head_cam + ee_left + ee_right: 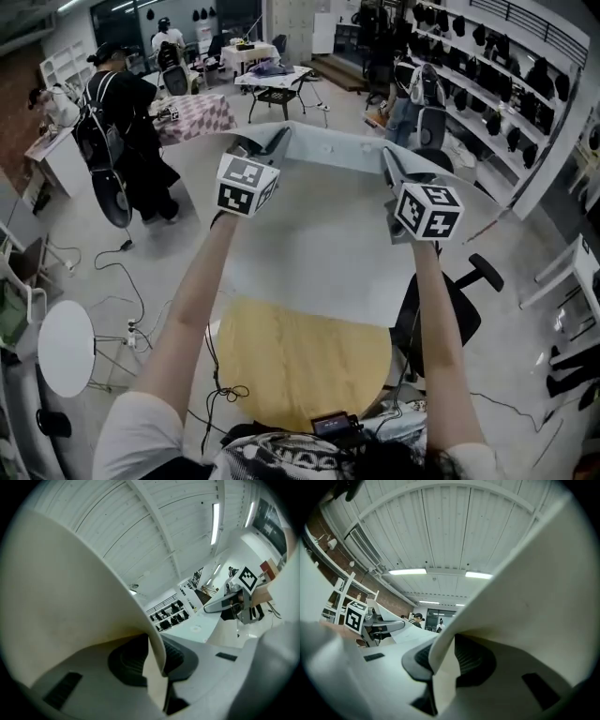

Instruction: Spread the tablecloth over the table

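1. The left gripper (155, 665) is clamped on the tablecloth (314, 248). A fold of the pale fabric is pinched between its dark ribbed pads, and the jaws stand only as far apart as the cloth is thick.
2. The right gripper (440, 667) is closed on the same edge in the same way, well apart from the left.
3. The cloth hangs in the air from the two grips, its held edge raised at the far side. From there it slopes down toward the person and ends over the middle of the round wooden table (300, 370), whose near part is bare.
4. The step in hand looks like carrying the sheet out to lay it. To do it well:
   - hold both grips firm and level with each other;
   - hold the edge between them taut so no sag or crease forms;
   - place the sheet so the bare near half is covered too, then lower both sides together.
5. The held edge runs left to right across the head view, and the sheet points from it back toward the person. The long axis probably lies along that edge, though the corners fold beyond the grips, so this is uncertain.
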`<state>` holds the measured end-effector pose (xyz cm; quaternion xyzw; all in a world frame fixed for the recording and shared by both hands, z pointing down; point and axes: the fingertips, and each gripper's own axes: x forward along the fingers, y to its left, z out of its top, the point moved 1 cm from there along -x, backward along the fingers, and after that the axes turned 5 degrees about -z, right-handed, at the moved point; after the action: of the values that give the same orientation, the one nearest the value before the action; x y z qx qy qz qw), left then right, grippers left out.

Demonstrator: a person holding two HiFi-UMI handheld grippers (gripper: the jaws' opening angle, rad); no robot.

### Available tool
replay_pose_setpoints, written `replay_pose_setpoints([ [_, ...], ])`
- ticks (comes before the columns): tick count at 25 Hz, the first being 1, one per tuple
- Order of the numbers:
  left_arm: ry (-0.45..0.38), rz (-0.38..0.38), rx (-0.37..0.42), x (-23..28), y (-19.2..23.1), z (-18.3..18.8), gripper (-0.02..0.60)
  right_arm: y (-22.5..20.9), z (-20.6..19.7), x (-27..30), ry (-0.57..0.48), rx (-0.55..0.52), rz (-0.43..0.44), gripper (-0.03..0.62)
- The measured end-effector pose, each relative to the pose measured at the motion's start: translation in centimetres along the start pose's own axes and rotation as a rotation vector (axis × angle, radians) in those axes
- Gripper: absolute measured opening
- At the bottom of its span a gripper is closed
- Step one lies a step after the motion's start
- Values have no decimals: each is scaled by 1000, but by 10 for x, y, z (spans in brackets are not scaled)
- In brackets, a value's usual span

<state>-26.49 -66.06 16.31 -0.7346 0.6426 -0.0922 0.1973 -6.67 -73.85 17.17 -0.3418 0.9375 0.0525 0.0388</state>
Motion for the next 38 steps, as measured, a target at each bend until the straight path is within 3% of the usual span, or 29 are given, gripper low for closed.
replay_pose_setpoints([
  [5,-65,78,51,10,34,42,44,-6,52,30,-97,-45,53,64],
  [8,-94,85,51,-3,29,49,46,0,56,20,-120,-23,75,64],
  [17,-44,11,-129,-58,-13,-24,46,37,-30,-31,4,113,106,64],
  [23,39,-77,-122,-89,-53,-55,48,59,-74,-81,91,144,51,64],
  [38,11,-266,-307,-199,-124,-71,48,142,-117,-232,130,318,-126,64],
])
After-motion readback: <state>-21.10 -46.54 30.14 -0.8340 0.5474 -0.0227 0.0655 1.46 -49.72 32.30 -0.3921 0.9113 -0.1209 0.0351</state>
